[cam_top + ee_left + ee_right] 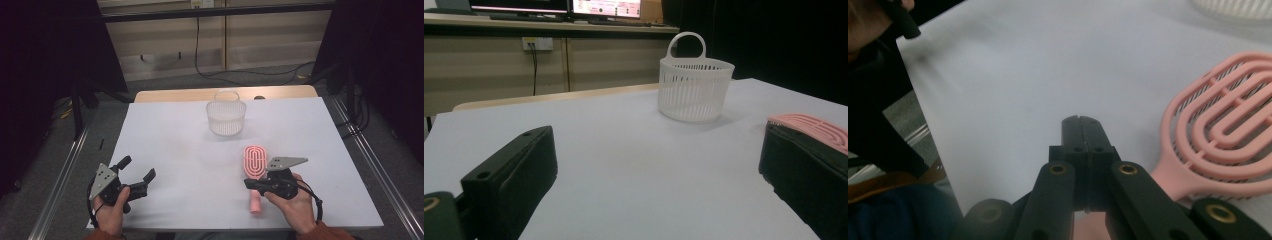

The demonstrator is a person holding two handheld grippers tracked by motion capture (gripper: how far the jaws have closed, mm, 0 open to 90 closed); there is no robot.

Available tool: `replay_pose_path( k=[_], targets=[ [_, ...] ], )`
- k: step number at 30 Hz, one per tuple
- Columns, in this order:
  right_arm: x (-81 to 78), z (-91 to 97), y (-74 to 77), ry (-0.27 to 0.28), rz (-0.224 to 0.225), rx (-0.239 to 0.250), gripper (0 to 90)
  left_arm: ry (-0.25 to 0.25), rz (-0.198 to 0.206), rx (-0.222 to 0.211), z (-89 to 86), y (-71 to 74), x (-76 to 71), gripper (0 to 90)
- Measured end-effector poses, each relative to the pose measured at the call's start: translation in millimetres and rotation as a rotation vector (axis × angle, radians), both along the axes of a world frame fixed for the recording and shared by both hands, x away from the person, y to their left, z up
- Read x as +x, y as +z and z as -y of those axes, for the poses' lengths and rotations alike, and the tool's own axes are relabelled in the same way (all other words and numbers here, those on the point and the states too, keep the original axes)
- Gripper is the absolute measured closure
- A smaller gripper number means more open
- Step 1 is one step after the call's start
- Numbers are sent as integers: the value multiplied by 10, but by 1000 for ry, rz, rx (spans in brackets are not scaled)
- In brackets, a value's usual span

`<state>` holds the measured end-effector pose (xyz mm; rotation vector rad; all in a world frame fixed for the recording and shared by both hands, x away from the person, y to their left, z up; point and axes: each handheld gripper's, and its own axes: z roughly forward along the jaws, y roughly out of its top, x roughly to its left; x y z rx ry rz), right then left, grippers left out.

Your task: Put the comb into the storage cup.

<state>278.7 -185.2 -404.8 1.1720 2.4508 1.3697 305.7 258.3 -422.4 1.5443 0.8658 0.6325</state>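
Well, hairbrush (254,165) mid-table, basket (226,117) far edge, roomy between.

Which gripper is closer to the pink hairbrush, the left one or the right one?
The right. The right gripper sits right over the pink hairbrush, across its handle, jaws shut. The left gripper is far off to the brush's left, near the table's left edge, jaws open.
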Motion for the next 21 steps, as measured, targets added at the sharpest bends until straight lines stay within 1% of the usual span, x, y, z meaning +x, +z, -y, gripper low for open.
replay_pose_path(
  k=[1, 2, 4, 5, 6, 7, 9, 10, 11, 12, 13, 14, 15, 16, 17, 19, 20, 21],
  targets=[
    [-2, -22, 0, 0, -15, -18, 900, 1, -1, -3, 0, 1, -2, 22],
    [-2, -22, 0, 0, -15, -18, 900, 1, -1, -3, 0, 1, -2, 22],
    [6, -16, 1, -13, -39, -10, 900, 1, -1, 1, -1, -1, 2, 22],
    [15, -11, 1, -14, -49, -14, 900, 2, -4, 0, 1, -1, 4, 22],
    [21, -10, 3, -17, -56, -24, 900, 2, -7, 10, -4, 0, 6, 26],
    [25, -10, 9, -18, -66, -25, 900, 5, -8, 7, -1, -2, 8, 28],
    [41, -45, 17, -3, -89, -39, 900, 6, -7, 9, -1, -1, 9, 28],
    [41, -45, 17, -3, -89, -39, 900, 6, -7, 9, -1, -1, 9, 28],
    [48, -91, 9, 17, -94, -56, 900, 2, -5, 15, -4, 0, 7, 28],
    [48, -115, -1, 25, -94, -66, 900, 2, -5, 15, -4, 0, 7, 28],
    [48, -115, -1, 25, -94, -66, 900, 1, -5, 15, -4, -1, 6, 28],
    [51, -157, -34, 41, -107, -79, 900, -1, -5, 16, -5, -1, 6, 28],
    [51, -157, -34, 41, -107, -79, 900, 0, -5, 14, -5, -1, 6, 28],
    [49, -172, -48, 47, -117, -85, 900, 0, -4, 13, -6, -1, 6, 28],
    [49, -193, -69, 56, -129, -102, 900, 0, -4, 13, -7, -1, 8, 27],
    [49, -203, -73, 61, -138, -111, 900, 3, -8, 8, -1, -3, 10, 28],
    [48, -212, -78, 65, -144, -126, 900, -1, -5, 14, 0, -1, 8, 27],
    [48, -212, -78, 65, -144, -126, 900, -1, -5, 14, 0, -1, 8, 27]
  ],
)
